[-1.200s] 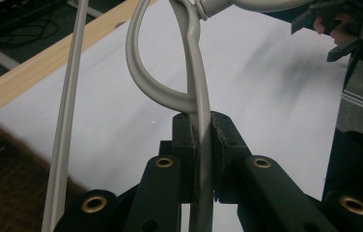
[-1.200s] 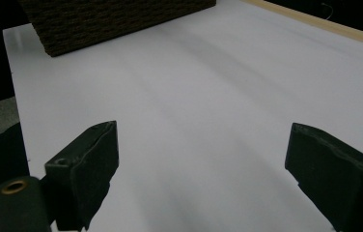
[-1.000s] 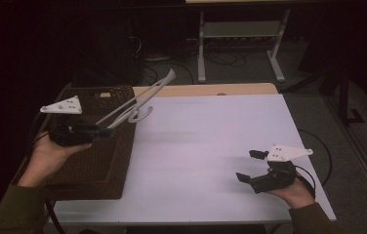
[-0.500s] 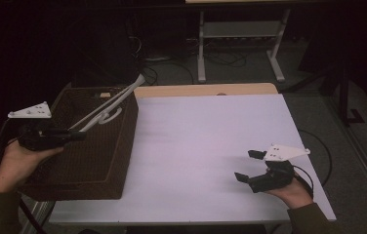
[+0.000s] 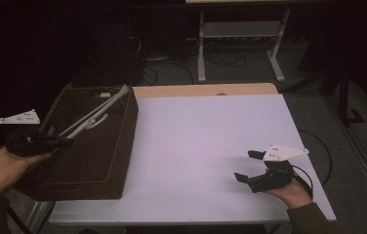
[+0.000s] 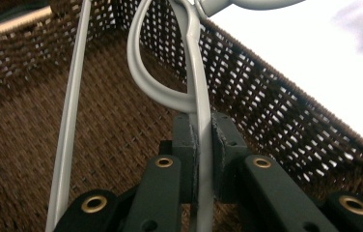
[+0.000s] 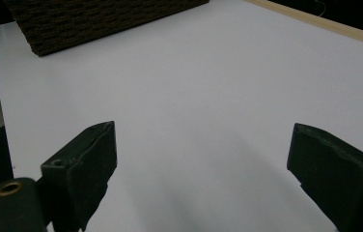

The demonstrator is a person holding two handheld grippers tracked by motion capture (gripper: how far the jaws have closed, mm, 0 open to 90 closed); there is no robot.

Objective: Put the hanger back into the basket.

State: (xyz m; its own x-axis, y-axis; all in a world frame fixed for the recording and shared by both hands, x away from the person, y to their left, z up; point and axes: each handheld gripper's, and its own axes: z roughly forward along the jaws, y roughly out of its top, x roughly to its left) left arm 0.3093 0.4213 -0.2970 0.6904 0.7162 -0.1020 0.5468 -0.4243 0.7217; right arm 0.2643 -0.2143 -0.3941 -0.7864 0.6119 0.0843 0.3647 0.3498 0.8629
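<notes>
Left claw [image 6: 200, 145] clamping one white hanger [image 5: 91, 116], perhaps, over one basket [image 5: 108, 161], right claw [image 5: 249, 166] open.

A pale grey plastic clothes hanger [image 5: 90, 116] slants across the brown woven wicker basket [image 5: 118, 161], its lower end inside, its far end resting over the basket's far rim.

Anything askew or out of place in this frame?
Mildly: the white hanger, clamped in the left gripper, lies slanted in the wicker basket, its far end poking over the back rim. Nothing spilled or damaged.
</notes>
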